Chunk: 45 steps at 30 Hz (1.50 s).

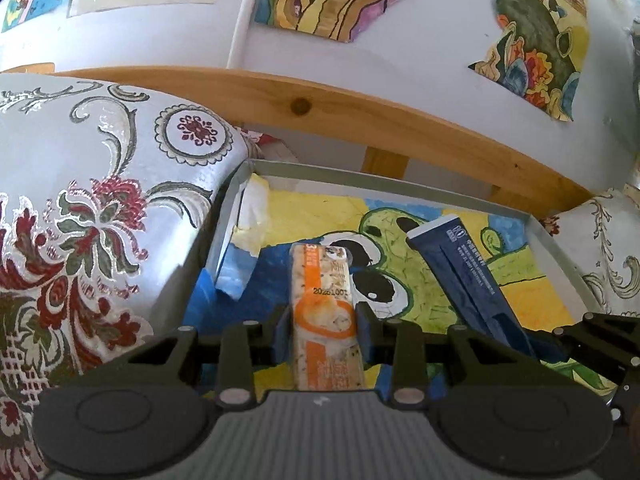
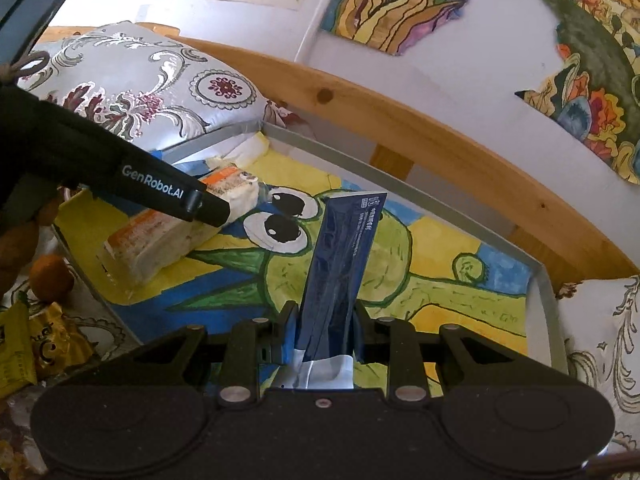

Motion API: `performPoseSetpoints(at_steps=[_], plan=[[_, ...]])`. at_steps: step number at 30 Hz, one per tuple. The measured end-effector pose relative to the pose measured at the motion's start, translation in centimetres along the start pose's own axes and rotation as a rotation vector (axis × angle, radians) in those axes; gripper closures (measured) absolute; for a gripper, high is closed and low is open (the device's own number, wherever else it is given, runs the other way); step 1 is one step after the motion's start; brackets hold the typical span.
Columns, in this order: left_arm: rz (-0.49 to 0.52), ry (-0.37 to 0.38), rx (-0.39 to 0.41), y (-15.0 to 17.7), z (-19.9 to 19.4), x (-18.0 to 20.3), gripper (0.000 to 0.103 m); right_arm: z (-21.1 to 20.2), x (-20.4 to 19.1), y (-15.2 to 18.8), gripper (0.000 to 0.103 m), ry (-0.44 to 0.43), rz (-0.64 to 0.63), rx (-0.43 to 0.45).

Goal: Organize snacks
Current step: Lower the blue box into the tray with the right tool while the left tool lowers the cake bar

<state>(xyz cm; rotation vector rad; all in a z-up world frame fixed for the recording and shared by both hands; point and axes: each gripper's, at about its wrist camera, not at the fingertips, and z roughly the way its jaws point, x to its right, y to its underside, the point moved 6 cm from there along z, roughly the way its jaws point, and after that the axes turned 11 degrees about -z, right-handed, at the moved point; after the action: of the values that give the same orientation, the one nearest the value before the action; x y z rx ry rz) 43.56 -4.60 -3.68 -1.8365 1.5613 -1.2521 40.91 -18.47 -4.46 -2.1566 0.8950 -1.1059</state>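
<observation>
My left gripper [image 1: 324, 330] is shut on an orange-and-white snack bar [image 1: 322, 280], which points forward just above the floor of a shallow grey-rimmed box [image 1: 360, 176] lined with a frog painting. To its right a dark blue packet [image 1: 468, 280] slants over the box, with part of my right gripper [image 1: 580, 332] at its near end. In the right wrist view my right gripper [image 2: 325, 320] is shut on the blue packet [image 2: 340, 256], which stands tilted over the frog. My left gripper [image 2: 212, 210] reaches in from the left, covering part of the snack bar [image 2: 160, 240] over the box [image 2: 400, 184].
Patterned silver cushions [image 1: 100, 200] [image 2: 600, 340] flank the box on both sides. A wooden rail [image 1: 360, 112] runs behind it, below a wall with coloured drawings. Outside the box at lower left lie yellow snack packets [image 2: 16, 348] and a round orange item [image 2: 52, 278].
</observation>
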Motion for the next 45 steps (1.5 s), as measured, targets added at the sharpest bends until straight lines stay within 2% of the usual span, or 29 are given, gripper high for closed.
performPoseSetpoints(at_steps=[8, 10, 15, 17, 21, 25, 32, 37, 45], plan=[[0.003, -0.005, 0.001, 0.1, 0.1, 0.0, 0.064, 0.4, 0.0, 0.3, 0.070, 0.007, 0.037, -0.009], [-0.009, -0.007, -0.004, 0.1, 0.1, 0.0, 0.064, 0.4, 0.0, 0.3, 0.065, 0.014, 0.043, -0.011], [-0.028, -0.017, -0.015, 0.1, 0.0, -0.2, 0.061, -0.1, 0.6, 0.4, 0.043, 0.031, 0.075, -0.010], [-0.030, -0.022, -0.017, 0.1, -0.3, -0.2, 0.057, -0.4, 0.8, 0.5, 0.038, 0.031, 0.091, -0.010], [-0.036, -0.040, 0.002, 0.0, -1.3, -0.1, 0.041, -1.5, 1.2, 0.7, 0.026, 0.047, 0.096, 0.001], [-0.033, -0.051, 0.023, -0.2, -2.7, 0.2, 0.022, -2.9, 1.5, 0.7, 0.020, 0.061, 0.105, 0.016], [-0.028, -0.055, 0.078, -0.7, -5.7, 1.0, 0.002, -6.3, 2.4, 0.4, 0.002, 0.090, 0.138, 0.043], [-0.038, -0.047, 0.090, 0.0, -7.8, 1.3, 0.001, -9.1, 2.8, 0.6, 0.001, 0.107, 0.148, 0.046], [0.009, -0.037, 0.102, 1.6, -11.4, 2.6, 0.001, -13.5, 3.2, 1.6, 0.001, 0.137, 0.186, 0.050]])
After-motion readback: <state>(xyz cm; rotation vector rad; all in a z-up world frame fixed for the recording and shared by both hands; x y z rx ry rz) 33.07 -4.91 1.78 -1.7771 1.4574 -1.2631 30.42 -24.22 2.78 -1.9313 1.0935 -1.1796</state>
